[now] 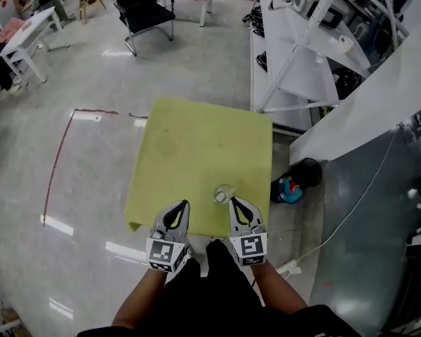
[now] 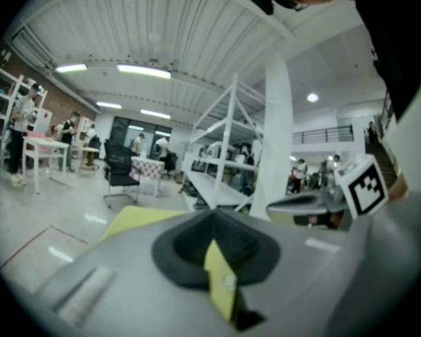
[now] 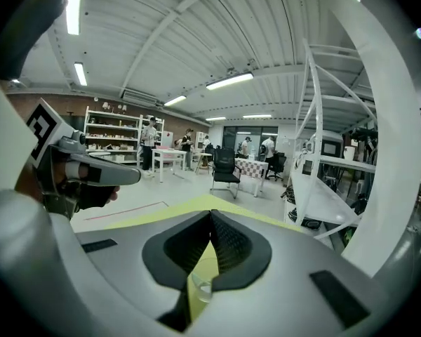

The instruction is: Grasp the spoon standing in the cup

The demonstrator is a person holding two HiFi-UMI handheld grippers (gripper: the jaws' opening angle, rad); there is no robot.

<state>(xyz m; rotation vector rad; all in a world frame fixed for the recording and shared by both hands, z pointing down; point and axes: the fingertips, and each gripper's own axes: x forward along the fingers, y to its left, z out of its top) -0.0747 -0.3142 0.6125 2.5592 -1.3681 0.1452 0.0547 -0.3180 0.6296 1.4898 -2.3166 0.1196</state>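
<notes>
A glossy grey floor (image 1: 91, 181) carries a red line (image 1: 57, 163), a black chair (image 1: 144, 9) and white shelving (image 1: 302, 55); strip lights (image 3: 229, 81) hang from the ribbed ceiling (image 3: 196, 34).

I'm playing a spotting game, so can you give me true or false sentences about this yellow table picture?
1. The square yellow-green table carries a small clear cup. True.
2. The right gripper is holding the cup. False: its jaws are shut with nothing between them.
3. The left gripper has its jaws wide open. False: they are shut together.
4. A black chair with metal legs stands on the floor beyond the table. True.
5. The cup sits at the table's far edge. False: it is near the edge closest to the person.
</notes>
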